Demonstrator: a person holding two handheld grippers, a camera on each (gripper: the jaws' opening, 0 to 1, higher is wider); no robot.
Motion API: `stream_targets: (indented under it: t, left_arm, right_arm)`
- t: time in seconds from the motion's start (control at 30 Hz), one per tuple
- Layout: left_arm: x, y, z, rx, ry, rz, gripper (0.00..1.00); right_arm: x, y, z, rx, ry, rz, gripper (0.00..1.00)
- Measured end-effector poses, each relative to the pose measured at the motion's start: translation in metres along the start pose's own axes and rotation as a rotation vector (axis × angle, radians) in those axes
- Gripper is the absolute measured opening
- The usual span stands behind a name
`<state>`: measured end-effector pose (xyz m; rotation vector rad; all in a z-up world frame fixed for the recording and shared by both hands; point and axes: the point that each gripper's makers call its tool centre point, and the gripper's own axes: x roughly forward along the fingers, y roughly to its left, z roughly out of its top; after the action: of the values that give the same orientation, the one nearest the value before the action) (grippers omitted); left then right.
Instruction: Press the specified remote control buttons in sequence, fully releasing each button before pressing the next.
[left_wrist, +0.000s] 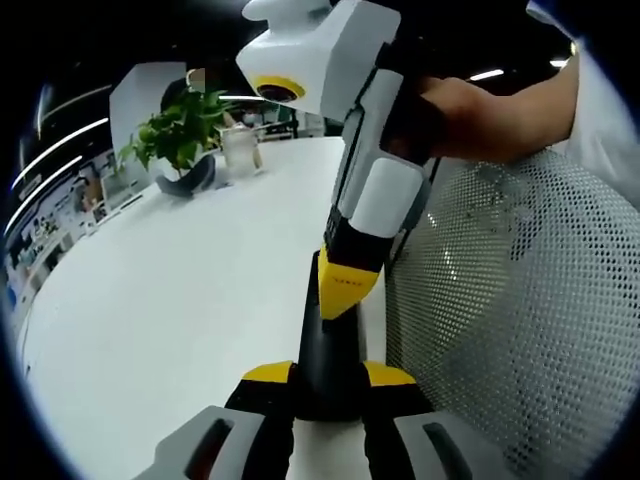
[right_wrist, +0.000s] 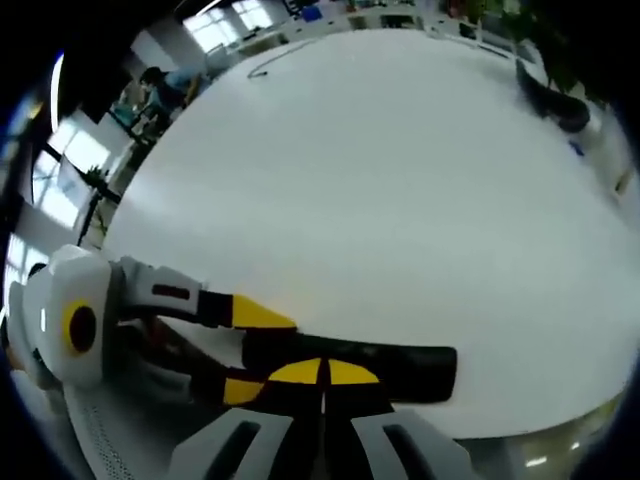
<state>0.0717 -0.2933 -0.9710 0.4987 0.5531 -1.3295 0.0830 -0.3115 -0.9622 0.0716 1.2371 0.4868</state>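
Note:
A black remote control (left_wrist: 330, 345) is gripped at its near end between the yellow-tipped jaws of my left gripper (left_wrist: 330, 375), just above the white table (left_wrist: 180, 300). My right gripper (left_wrist: 345, 288) comes down from above, held by a hand (left_wrist: 470, 110), and its closed yellow tip rests on the remote's top face. In the right gripper view, the right gripper (right_wrist: 326, 372) has its two jaws together against the remote (right_wrist: 410, 365). The left gripper (right_wrist: 250, 350) holds the remote's left end. The buttons are hidden.
A potted green plant (left_wrist: 180, 140) and a glass jar (left_wrist: 240, 150) stand at the table's far end. A white mesh chair back (left_wrist: 500, 300) is close on the right. A dark pot (right_wrist: 550, 100) and a thin cable (right_wrist: 270, 62) lie far across the table.

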Motion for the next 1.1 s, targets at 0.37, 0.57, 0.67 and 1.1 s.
stream_targets:
  t: [0.37, 0.57, 0.67, 1.1]
  left_arm:
    - [0.0, -0.0003, -0.0002, 0.0, -0.001, -0.001, 0.24]
    - [0.0001, -0.0005, -0.0003, 0.0, -0.001, -0.002, 0.24]
    - [-0.0001, -0.0007, 0.0, -0.001, 0.0, -0.003, 0.24]
    - [0.0001, -0.001, 0.0003, 0.006, -0.003, -0.002, 0.24]
  right_arm:
    - [0.0018, -0.0002, -0.0025, 0.009, 0.004, 0.015, 0.0]
    - [0.0023, -0.0001, -0.0024, 0.024, -0.004, 0.028, 0.0]
    - [0.0025, 0.0002, -0.0025, 0.012, -0.005, 0.024, 0.0]
    - [-0.0025, -0.0008, -0.001, 0.094, -0.009, 0.062, 0.0]
